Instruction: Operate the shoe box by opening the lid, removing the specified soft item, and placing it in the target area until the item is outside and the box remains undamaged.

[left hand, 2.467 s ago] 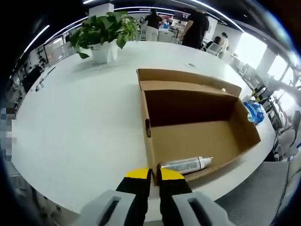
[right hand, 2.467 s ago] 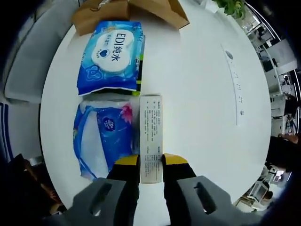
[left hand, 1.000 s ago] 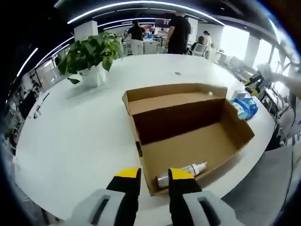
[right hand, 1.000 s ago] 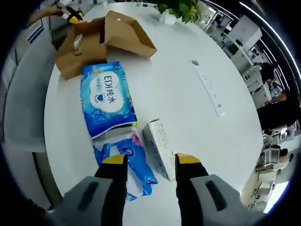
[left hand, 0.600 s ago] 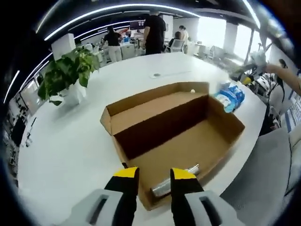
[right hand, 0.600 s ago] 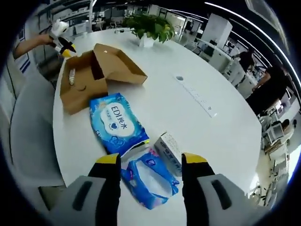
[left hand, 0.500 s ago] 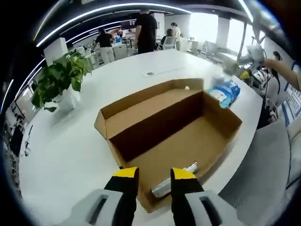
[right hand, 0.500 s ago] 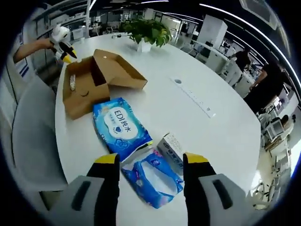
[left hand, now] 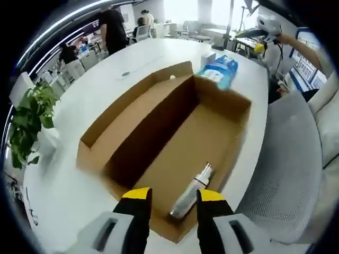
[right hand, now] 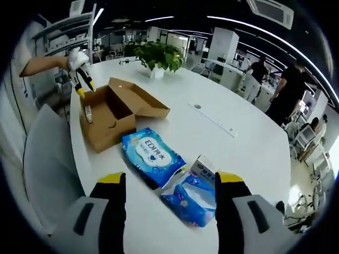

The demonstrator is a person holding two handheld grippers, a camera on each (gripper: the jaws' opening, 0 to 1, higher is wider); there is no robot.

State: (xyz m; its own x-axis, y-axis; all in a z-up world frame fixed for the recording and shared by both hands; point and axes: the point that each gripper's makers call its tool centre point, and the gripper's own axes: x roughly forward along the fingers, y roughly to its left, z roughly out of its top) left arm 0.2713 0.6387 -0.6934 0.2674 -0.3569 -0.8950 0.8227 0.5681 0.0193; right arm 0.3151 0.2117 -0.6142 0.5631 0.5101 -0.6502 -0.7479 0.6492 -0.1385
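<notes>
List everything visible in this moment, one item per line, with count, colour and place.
Shoe box: 1, brown cardboard, open, at the table edge.
Bottle: 1, silver, lying inside the box.
Wipes pack: 1, blue, on the table beyond the box.
Tissue pack: 1, blue, beside the wipes.
Small carton: 1, white, next to the tissue pack.
Potted plant: 1, green, far side of table.
Table: 1, white.
Chair: 1, grey, beside the table.
Left gripper: open, above the bottle.
Right gripper: open, above the packs.

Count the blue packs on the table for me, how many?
2: a wet wipes pack beside the open shoe box, and a tissue pack next to it, by the right gripper.
</notes>
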